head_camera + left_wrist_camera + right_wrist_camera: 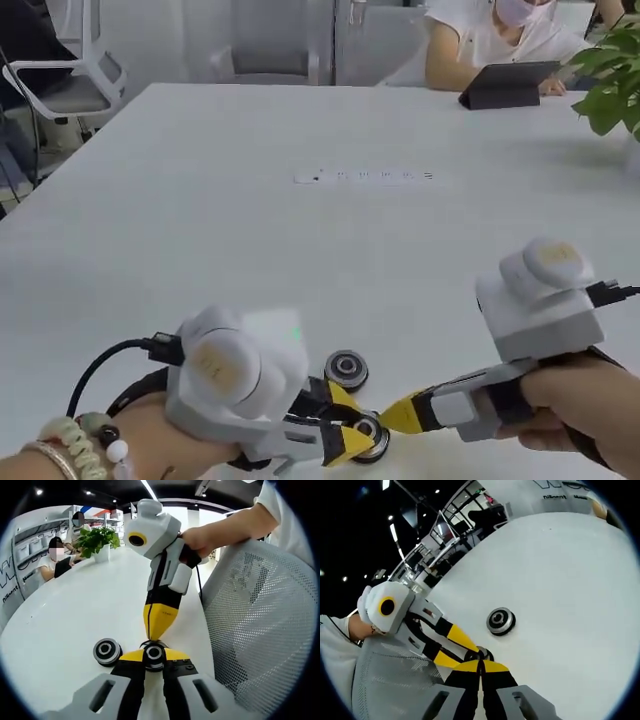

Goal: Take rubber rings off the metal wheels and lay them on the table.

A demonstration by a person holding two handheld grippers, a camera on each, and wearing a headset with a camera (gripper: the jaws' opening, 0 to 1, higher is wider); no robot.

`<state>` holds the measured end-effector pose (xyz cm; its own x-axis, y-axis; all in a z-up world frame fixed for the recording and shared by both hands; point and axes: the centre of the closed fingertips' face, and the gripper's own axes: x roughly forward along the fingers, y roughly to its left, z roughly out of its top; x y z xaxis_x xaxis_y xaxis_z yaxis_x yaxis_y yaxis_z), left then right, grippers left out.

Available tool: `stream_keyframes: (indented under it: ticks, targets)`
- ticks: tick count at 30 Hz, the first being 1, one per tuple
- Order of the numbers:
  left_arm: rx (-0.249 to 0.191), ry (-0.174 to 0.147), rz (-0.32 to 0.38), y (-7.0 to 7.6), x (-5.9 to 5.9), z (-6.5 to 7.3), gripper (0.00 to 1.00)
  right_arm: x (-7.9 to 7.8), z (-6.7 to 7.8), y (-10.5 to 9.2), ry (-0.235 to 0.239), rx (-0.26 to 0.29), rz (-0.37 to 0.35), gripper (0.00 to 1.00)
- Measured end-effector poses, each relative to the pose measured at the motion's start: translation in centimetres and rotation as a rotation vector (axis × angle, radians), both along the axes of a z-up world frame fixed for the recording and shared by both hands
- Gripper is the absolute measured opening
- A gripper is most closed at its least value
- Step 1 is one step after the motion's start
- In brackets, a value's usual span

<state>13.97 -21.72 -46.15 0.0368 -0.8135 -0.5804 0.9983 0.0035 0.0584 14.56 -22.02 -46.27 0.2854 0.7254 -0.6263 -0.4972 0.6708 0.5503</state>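
Observation:
Two metal wheels with black rubber rings lie near the table's front edge. My left gripper (362,436) (153,656) is shut on the nearer wheel (372,438) (153,653), its yellow tips on either side. My right gripper (388,420) (480,663) comes in from the right, and its yellow tips are pinched together on that wheel's rubber ring (479,655). It reaches down from above in the left gripper view (156,638). The second wheel (347,368) (107,651) (500,620) lies flat on the table just beyond, with nothing touching it.
The white table (300,240) stretches far ahead. A row of small pieces (365,176) lies at its middle. At the far side a person sits with a dark tablet (508,84). A green plant (612,85) stands far right, a white chair (70,80) far left.

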Motion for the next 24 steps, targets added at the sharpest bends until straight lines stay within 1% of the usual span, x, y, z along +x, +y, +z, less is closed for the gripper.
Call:
stream_keyframes:
  ticks: [7, 12, 13, 15, 16, 17, 18, 19, 20, 23, 24]
  targets:
    - [-0.001, 0.010, 0.006, 0.0, 0.1, 0.0, 0.07, -0.1, 0.4, 0.5, -0.006, 0.021, 0.017, 0.00]
    - [0.000, 0.012, 0.011, 0.0, 0.1, 0.0, 0.07, -0.3, 0.9, 1.1, -0.012, 0.054, 0.032, 0.00]
    - [-0.001, 0.013, 0.012, 0.0, 0.1, 0.0, 0.07, -0.2, 0.9, 1.1, -0.015, 0.050, 0.030, 0.00]
    - [-0.003, 0.017, 0.017, 0.0, 0.1, 0.0, 0.07, -0.1, 1.1, 1.2, -0.019, 0.060, 0.024, 0.00]
    - [-0.003, 0.017, 0.018, 0.0, 0.2, -0.1, 0.07, 0.1, 1.3, 1.1, -0.019, 0.077, 0.016, 0.00]
    - [-0.003, 0.018, 0.019, 0.0, 0.2, 0.0, 0.07, -0.1, 2.2, 1.8, -0.011, 0.146, 0.026, 0.00]
    - [-0.003, 0.018, 0.020, 0.0, 0.2, 0.0, 0.07, -0.3, 2.4, 1.9, 0.008, 0.161, 0.019, 0.00]
    - [-0.006, 0.020, 0.025, 0.0, 0.2, 0.0, 0.08, 0.1, 1.5, 1.1, -0.010, 0.092, 0.008, 0.00]
    - [-0.009, 0.034, 0.040, 0.1, 0.2, 0.0, 0.08, 0.0, 1.2, 1.0, -0.019, 0.065, 0.015, 0.00]
    - [-0.008, 0.039, 0.040, 0.0, 0.2, 0.0, 0.08, 0.3, 1.2, 0.9, -0.020, 0.065, 0.004, 0.00]
    - [-0.004, 0.049, 0.044, 0.1, 0.3, 0.0, 0.08, 0.3, 0.9, 0.6, -0.028, 0.040, 0.005, 0.00]
